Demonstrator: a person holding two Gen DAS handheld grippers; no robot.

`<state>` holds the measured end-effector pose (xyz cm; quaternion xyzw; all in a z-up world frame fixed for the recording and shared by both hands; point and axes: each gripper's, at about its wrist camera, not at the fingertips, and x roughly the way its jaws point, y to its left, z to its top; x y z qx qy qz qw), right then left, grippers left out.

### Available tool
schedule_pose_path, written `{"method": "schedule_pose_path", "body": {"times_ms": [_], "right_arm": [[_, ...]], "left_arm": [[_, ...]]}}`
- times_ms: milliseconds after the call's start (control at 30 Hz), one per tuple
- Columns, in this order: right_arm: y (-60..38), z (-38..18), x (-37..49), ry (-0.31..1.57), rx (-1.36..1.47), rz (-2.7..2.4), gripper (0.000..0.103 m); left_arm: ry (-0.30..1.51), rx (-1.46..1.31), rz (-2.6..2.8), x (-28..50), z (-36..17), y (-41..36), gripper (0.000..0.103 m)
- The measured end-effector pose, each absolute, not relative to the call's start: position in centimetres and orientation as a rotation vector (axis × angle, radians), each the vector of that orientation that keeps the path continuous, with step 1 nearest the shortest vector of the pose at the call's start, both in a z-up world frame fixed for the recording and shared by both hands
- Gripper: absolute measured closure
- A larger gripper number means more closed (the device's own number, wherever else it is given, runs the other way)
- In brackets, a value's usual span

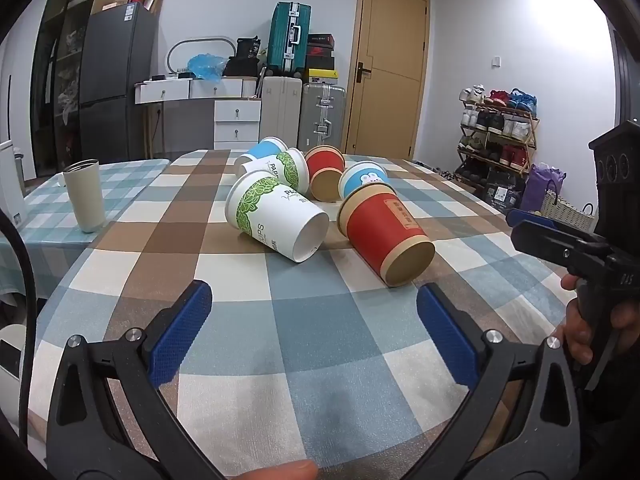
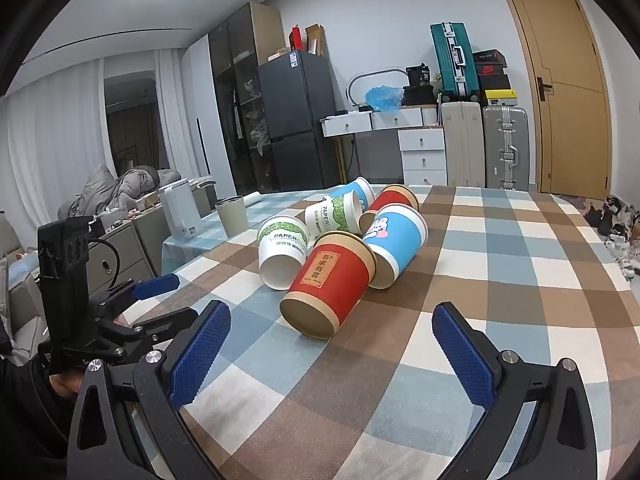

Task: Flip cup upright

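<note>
A: Item one, left gripper [image 1: 314,308]: blue-padded jaws spread wide, holding nothing. Right gripper [image 2: 332,332]: the same, wide and empty.

B: Stock ahead of them?

A: Six paper cups on their sides, clustered on the checked tablecloth [image 1: 320,360]. Nearest the right gripper, just ahead between its fingers: red paper cup with tan rims [image 2: 330,286], base toward it. To its left, white paper cup with green leaf band [image 2: 282,254]. To its right and touching it, blue paper cup with rabbit print [image 2: 396,242].

B: Hazards?

A: Probably rolling. A nudge could shunt the red cup into its neighbours. A hard squeeze may crush thin paper.
</note>
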<state>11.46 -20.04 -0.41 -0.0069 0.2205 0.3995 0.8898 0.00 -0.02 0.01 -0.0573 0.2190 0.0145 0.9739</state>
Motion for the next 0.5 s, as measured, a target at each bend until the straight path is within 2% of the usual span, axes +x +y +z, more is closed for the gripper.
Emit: {"method": "schedule_pose_path", "body": {"times_ms": [33,500], "right_arm": [[-20.16,-0.39,11.27,0.412,-0.007,0.833,0.0],[-20.13,-0.42,11.45,0.443,-0.01,0.831,0.0]], "left_arm": [[0.445,-0.115,0.029,0.01,0.01,-0.02,0.001],[0.443,-0.115,0.029,0.0,0.01,-0.01,0.001]]}}
